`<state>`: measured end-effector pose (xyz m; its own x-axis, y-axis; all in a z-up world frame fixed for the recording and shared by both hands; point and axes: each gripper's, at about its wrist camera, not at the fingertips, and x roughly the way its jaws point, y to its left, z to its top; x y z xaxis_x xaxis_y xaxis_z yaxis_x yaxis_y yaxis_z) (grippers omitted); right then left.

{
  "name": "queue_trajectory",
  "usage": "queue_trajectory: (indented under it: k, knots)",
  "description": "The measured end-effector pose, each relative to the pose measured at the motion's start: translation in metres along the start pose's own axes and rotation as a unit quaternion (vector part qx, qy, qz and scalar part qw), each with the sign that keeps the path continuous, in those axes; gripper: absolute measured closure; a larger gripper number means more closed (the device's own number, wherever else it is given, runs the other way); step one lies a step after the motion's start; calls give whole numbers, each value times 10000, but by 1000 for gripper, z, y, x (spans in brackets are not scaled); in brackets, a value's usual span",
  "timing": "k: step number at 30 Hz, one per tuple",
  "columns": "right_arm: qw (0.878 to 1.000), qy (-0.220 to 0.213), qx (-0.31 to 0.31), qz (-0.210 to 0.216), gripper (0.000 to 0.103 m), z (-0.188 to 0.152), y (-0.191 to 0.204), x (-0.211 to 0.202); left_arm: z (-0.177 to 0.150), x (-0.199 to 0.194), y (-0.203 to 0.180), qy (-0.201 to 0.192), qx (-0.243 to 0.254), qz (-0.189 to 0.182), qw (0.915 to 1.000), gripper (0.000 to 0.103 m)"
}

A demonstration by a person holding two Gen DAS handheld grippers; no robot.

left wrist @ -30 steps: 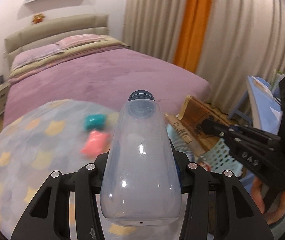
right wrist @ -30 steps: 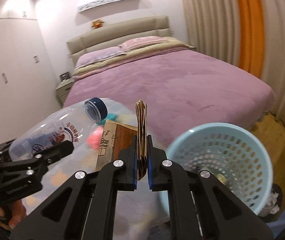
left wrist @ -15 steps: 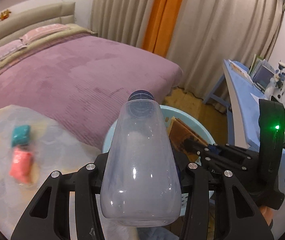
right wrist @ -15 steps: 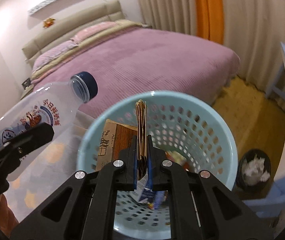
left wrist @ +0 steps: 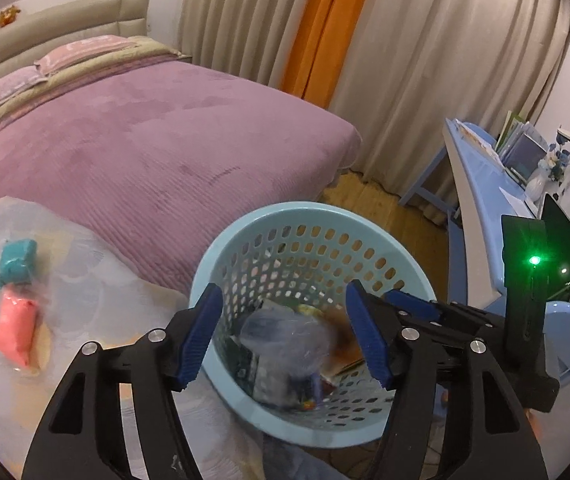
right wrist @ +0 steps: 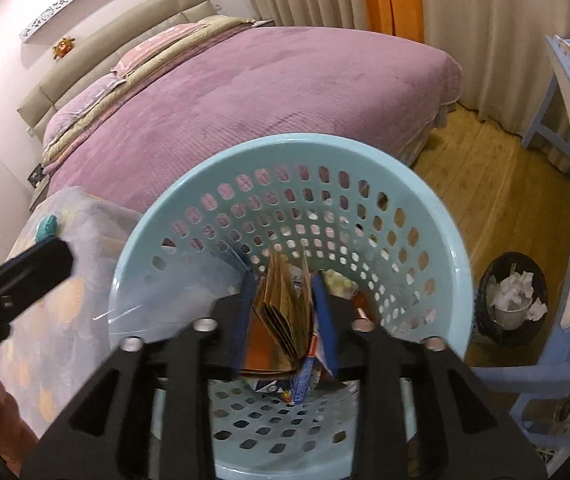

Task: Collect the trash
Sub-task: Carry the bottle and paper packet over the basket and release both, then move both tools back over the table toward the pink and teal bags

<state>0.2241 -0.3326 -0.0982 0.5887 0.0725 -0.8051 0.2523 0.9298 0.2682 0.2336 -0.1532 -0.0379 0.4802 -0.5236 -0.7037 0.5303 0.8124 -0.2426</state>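
Note:
A light blue perforated basket (left wrist: 245,248) (right wrist: 213,184) stands beside the bed. My left gripper (left wrist: 285,340) is open above it, and the clear plastic bottle (left wrist: 285,340) is a blur inside the basket, free of the fingers. My right gripper (right wrist: 283,308) hangs over the basket with its jaws parted; the brown folded cardboard (right wrist: 281,316) sits loosely between them, fanned out. Other wrappers lie in the basket. A pink packet (left wrist: 15,330) and a teal packet (left wrist: 17,260) lie on the patterned cover at left.
A purple bed (left wrist: 145,140) fills the background. A blue desk (left wrist: 481,184) with books stands at right. A small black bin (right wrist: 511,300) with crumpled paper sits on the wooden floor (right wrist: 497,184). Curtains hang behind.
My left gripper opened and the bottle dropped into the basket. My right gripper's jaws parted around the cardboard, which has sunk lower over the basket.

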Motion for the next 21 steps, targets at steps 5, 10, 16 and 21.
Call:
queue_trajectory:
  k: [5,10,16,21]
  knots:
    - [9999,-59,-47,80,63,-2,3,-5,-3,-14,9,-91,-116,12,9999,40]
    - [9995,-138,-173,236,63,-3,14,-14,-9,-26,15,-196,-238,63,9995,40]
    - [9977,-253,-425,465,63,-5,35,-25,-20,-47,32,-347,-438,240,9981,40]
    - [9951,-329,-657,663,63,-8,57,-33,-30,-69,62,-511,-721,491,9949,40]
